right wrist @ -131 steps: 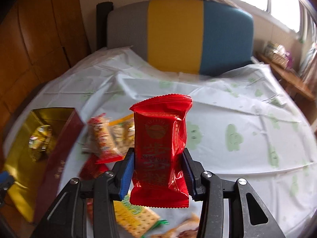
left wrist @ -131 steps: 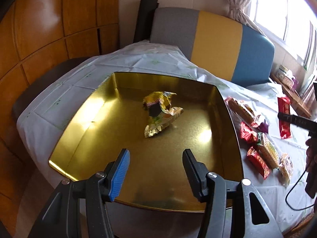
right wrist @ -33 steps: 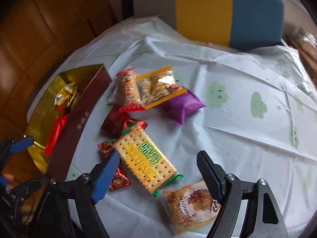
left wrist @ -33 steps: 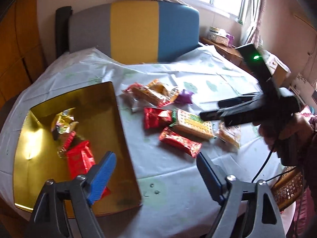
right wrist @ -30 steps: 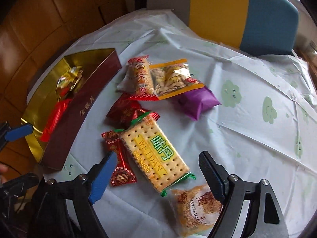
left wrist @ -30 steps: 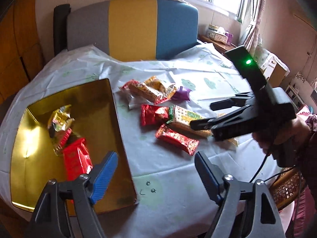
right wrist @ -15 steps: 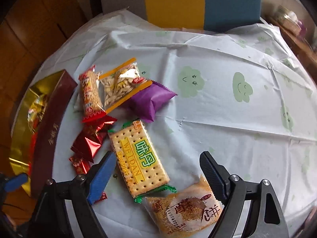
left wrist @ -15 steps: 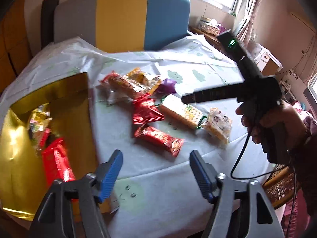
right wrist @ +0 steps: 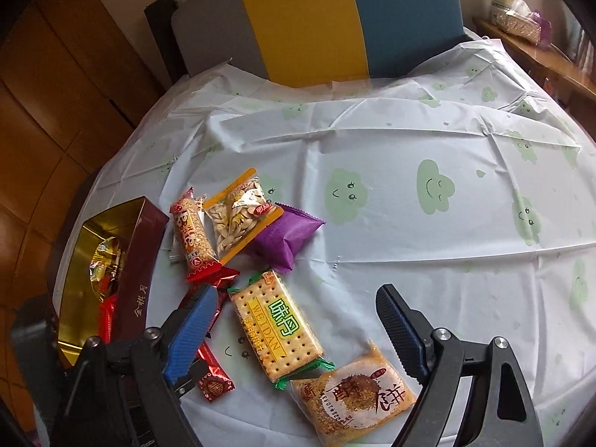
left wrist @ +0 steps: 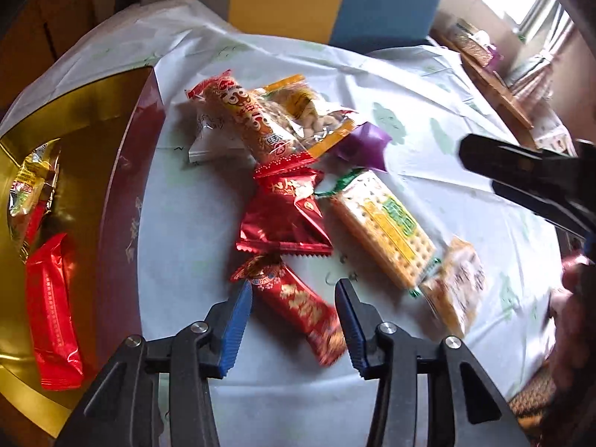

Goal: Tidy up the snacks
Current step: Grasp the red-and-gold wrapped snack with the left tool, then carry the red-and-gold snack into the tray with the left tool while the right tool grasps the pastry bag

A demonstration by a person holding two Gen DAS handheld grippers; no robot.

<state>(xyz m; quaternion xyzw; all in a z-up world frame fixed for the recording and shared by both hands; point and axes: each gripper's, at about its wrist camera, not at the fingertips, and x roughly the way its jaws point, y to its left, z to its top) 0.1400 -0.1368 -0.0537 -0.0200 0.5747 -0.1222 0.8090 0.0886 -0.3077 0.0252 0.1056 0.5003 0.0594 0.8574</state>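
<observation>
The long red snack bar (left wrist: pixel 298 307) lies slantwise on the table (left wrist: pixel 428 149), between the parted fingers of the left tongs (left wrist: pixel 292 322), which grip nothing. We judge that closing here could pinch the bar's crinkled end, so that it slips or swings before reaching the gold tray (left wrist: pixel 78 141) to the left. The right tongs (right wrist: pixel 294 329) hover wide apart above the cracker packet (right wrist: pixel 275 322). Motion blur smears the sesame cake packet (left wrist: pixel 456 287); the tray's far corners are cut off, and its contents are partly hidden behind its wall.
</observation>
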